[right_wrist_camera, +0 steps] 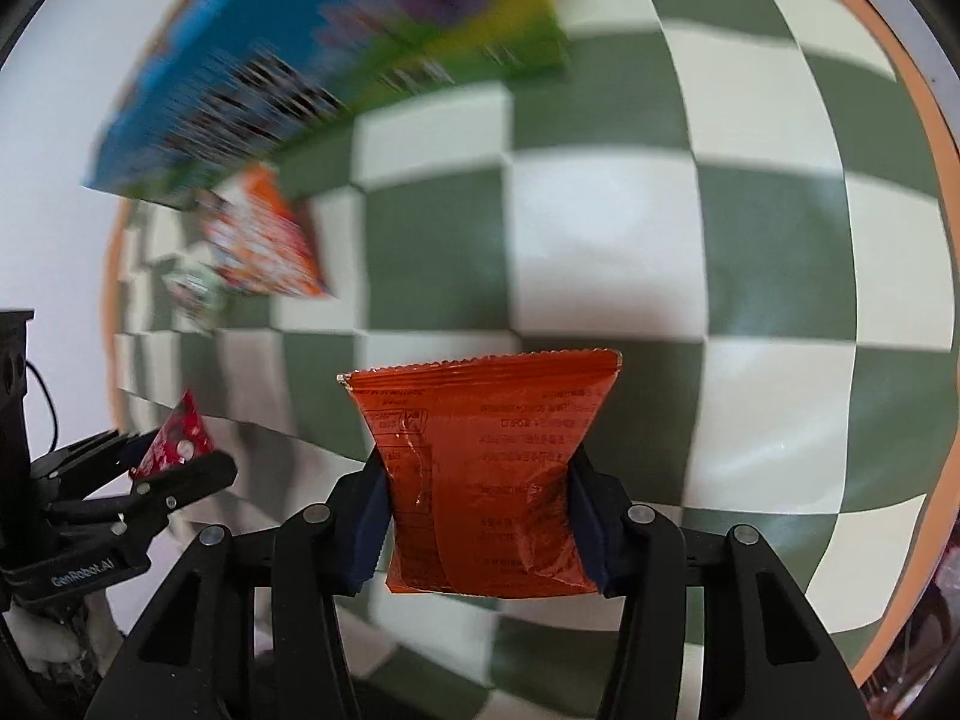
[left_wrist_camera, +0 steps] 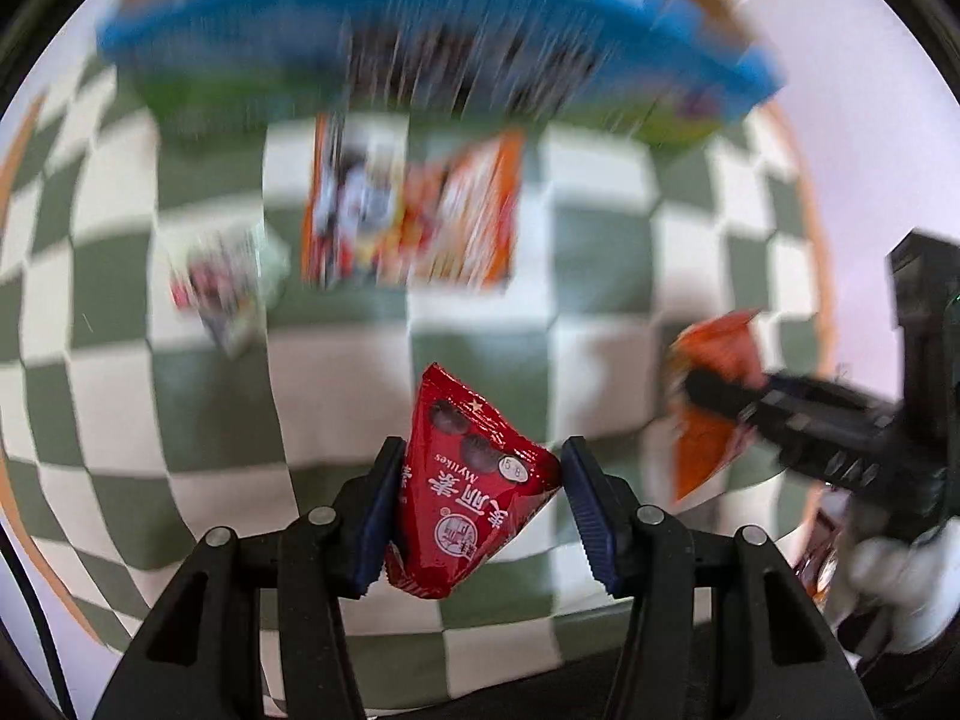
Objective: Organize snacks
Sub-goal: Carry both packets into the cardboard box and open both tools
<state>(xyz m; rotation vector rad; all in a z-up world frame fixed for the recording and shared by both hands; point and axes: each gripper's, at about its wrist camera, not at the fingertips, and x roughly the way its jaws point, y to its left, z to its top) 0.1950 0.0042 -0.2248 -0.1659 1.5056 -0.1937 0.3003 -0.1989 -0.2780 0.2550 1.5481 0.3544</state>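
Left gripper is clamped on a small red snack packet, triangular, "Mylikes" print upside down, held up off the table w/ its tip pointing fwd. Right gripper is squeezed tight on an orange snack bag, back side w/ small print facing the cam, crimped top edge up, pads pinching its sides inward. Both packs are in the air over the green-and-white checkered cloth. From the left cam the right gripper shows at the right edge w/ the orange bag in its fingers; from the right cam the left gripper sits low left w/ the red packet. Far end of the cloth: blue-and-green box, heavily blurred. Just in front of it lies an orange-edged snack pack, flat on the cloth, and left of that a smaller pale packet, too blurred to read
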